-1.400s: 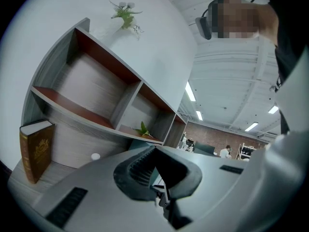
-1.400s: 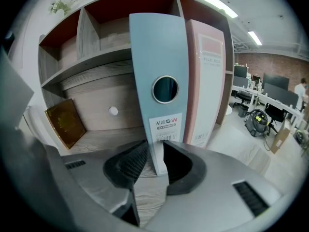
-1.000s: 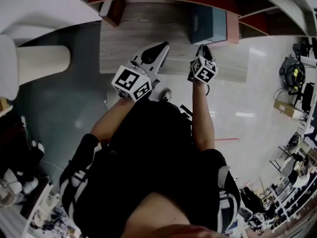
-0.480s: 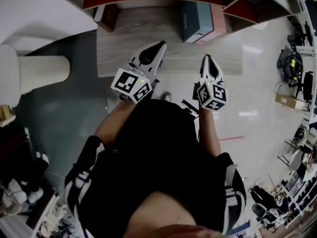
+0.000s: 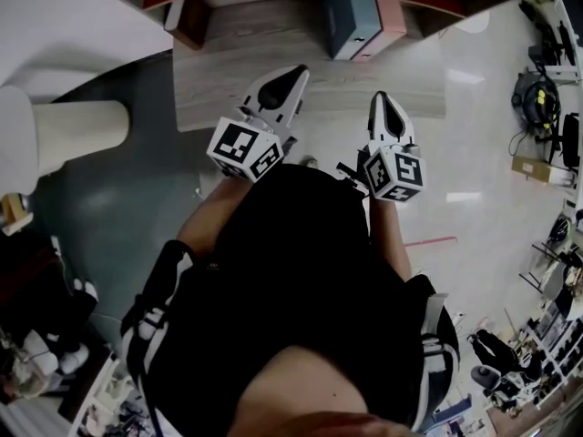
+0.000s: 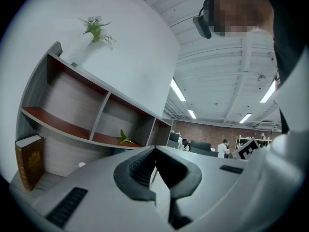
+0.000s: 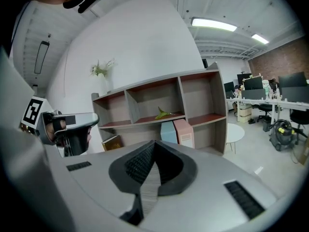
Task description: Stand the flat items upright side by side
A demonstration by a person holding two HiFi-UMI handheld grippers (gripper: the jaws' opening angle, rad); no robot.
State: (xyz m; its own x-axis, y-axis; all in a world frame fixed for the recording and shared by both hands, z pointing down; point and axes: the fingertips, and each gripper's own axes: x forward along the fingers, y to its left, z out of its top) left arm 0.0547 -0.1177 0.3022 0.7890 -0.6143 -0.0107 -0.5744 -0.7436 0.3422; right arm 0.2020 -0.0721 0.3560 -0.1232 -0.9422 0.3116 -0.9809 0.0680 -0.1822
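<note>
Head view is showing left gripper [image 5: 290,80] and right gripper [image 5: 383,104] clenching on nothing; brown book [image 7: 112,142], standing unbraced at the shelf's [image 7: 219,115] left end, risks toppling if nudged.

Open-plan office, likely: desks [image 7: 263,100], monitors [image 7: 251,84], swivel chairs [image 7: 264,112], brick wall [image 7: 285,57].

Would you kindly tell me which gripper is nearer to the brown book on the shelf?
Left. The left gripper is just right of the brown book; the right gripper sits farther right, beyond the left one.
</note>
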